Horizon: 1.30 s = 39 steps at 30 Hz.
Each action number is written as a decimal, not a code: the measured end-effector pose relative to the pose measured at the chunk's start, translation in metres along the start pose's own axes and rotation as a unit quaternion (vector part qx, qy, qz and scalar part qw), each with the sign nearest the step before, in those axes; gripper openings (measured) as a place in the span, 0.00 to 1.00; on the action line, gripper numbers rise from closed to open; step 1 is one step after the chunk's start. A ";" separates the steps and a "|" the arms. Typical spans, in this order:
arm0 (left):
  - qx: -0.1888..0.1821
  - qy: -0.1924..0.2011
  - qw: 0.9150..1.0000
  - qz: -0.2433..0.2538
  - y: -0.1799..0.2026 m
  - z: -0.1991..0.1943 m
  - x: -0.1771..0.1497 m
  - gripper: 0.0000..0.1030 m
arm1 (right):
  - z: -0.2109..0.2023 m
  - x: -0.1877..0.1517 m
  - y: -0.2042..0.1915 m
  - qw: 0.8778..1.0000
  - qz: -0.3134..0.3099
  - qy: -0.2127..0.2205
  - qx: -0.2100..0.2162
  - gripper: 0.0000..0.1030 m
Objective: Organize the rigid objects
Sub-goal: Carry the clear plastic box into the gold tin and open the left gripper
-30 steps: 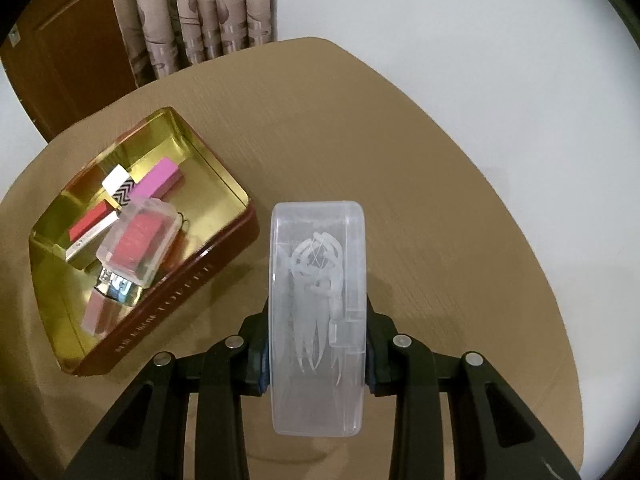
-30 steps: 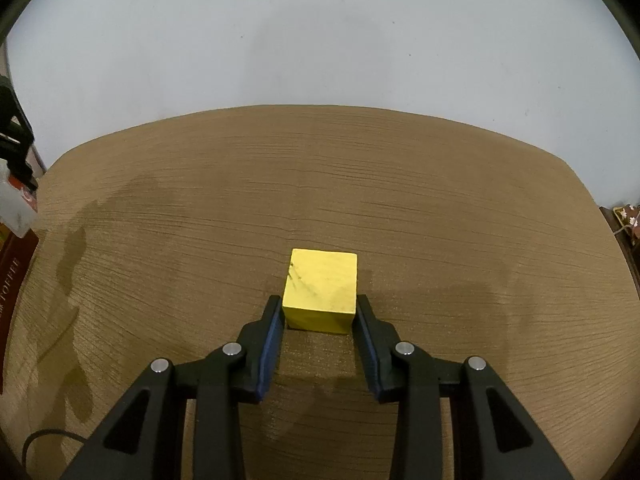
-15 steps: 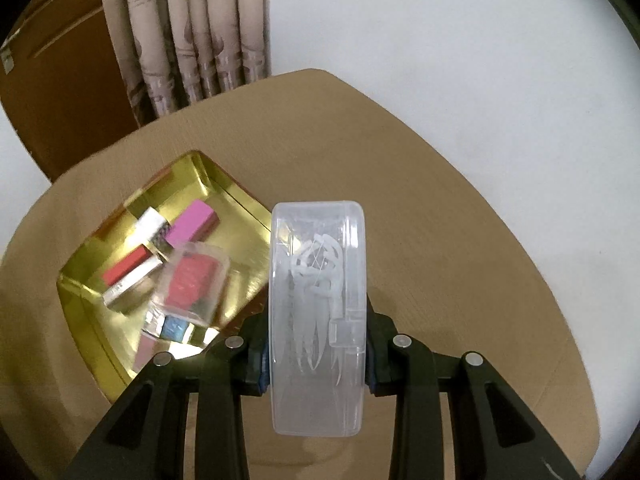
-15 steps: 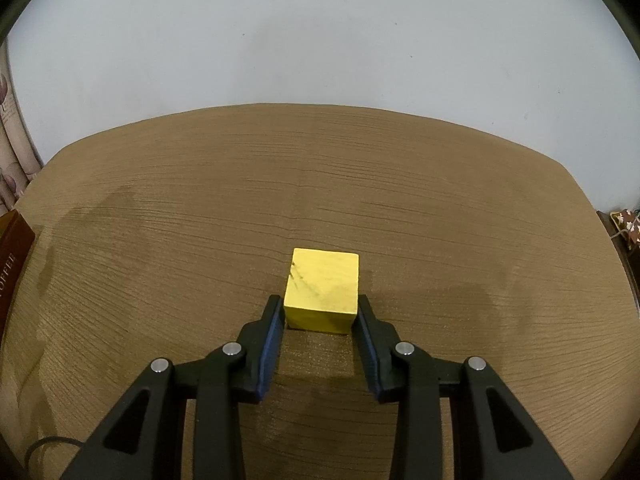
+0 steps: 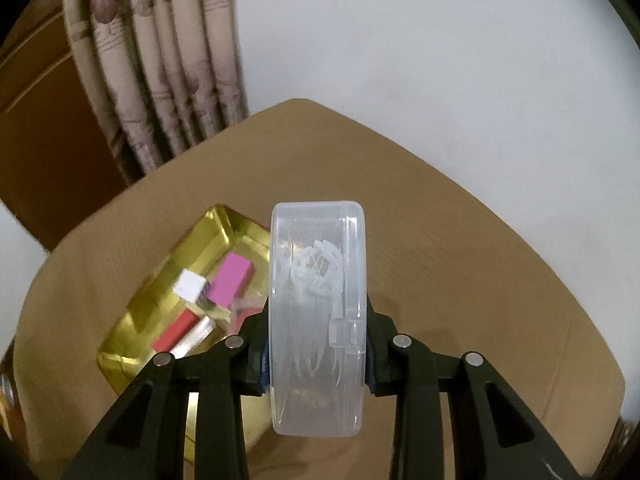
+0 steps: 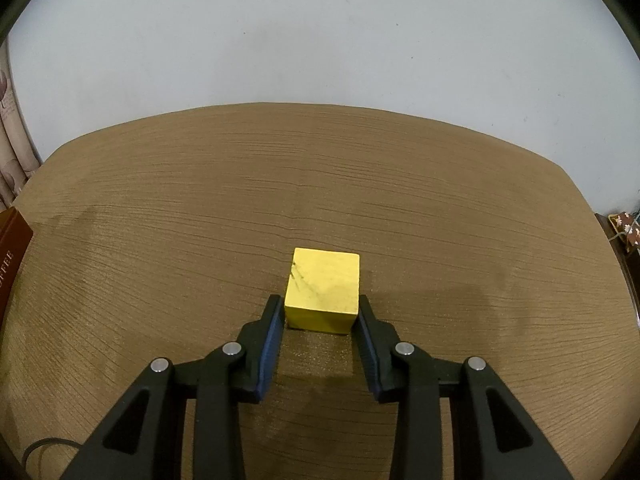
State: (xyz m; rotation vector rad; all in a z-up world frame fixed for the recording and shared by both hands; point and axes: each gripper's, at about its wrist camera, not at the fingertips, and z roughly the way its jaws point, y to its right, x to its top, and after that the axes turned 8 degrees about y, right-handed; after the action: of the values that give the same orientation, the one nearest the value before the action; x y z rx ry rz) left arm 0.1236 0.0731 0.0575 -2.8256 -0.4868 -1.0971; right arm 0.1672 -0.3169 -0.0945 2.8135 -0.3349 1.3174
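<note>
Your left claw (image 5: 316, 344), clamped on the clear plastic case (image 5: 318, 320), has swung from beside the gold tin (image 5: 120, 344) to over its edge, so drop-in looks close. Right claw (image 6: 320, 320) unchanged, clamped on the yellow block (image 6: 322, 290) on the bench (image 6: 160, 240).

On the dark red-brown outer wall of the rectangular tin (image 6: 12, 248), at the left edge of the right wrist view, pale capital letters run sideways; "FFEE" can be made out, and the rest is cut off. No other lettering, number or sign is legible in either view.
</note>
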 end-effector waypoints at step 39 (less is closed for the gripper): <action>-0.040 0.002 0.980 0.196 -0.098 0.063 -0.039 0.34 | -0.002 0.004 -0.004 1.000 -0.012 -0.002 -0.006 0.35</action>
State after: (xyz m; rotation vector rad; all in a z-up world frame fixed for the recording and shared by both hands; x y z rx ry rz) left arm 0.1056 0.1665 -0.0200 -2.8094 0.1190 -1.0561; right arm 0.1687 -0.3138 -0.0899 2.8007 -0.3088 1.3016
